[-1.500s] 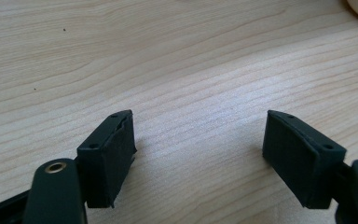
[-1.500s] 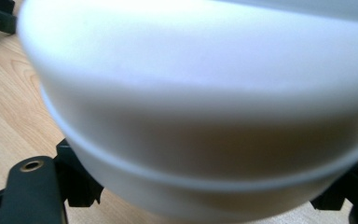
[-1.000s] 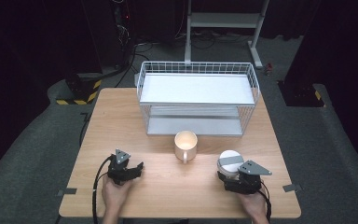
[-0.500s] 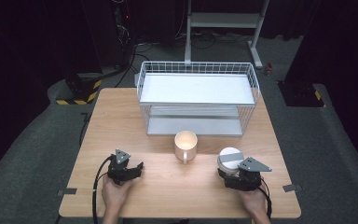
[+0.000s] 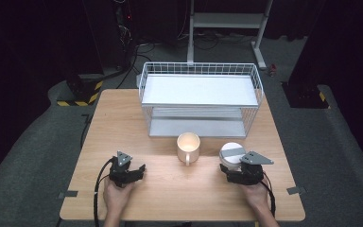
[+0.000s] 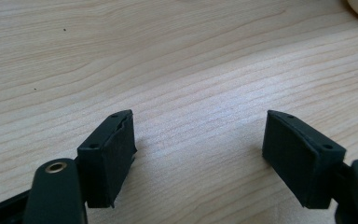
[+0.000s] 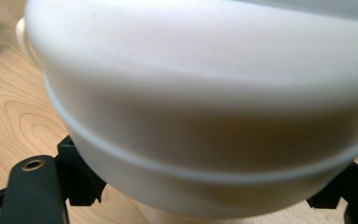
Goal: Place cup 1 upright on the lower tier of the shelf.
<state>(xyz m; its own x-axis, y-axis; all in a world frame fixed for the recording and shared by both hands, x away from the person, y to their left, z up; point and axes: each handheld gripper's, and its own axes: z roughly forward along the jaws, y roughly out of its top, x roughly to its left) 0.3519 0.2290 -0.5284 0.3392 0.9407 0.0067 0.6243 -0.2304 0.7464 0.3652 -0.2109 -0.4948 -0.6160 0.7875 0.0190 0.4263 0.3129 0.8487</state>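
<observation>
While clenched on the white bowl (image 7: 205, 107), seated deep between the fingers (image 7: 81, 179) of the right gripper (image 5: 229, 167), likely for a firm carry; fingers of the left gripper (image 5: 141, 169) released on nothing above bare bench (image 6: 191, 56), probably held spare, cream mug (image 5: 188, 144) beyond their tips.

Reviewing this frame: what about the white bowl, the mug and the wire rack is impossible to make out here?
- White bowl: right gripper view, too close; its top is cut off by the edge, and the bowl hides the jaw pads, so contact is unclear.
- Bowl's inside: high view, the right gripper and its grey plate cover part.
- Mug: glare washes out its contents.
- Wire rack: upper shelf hides most of the lower one.
</observation>
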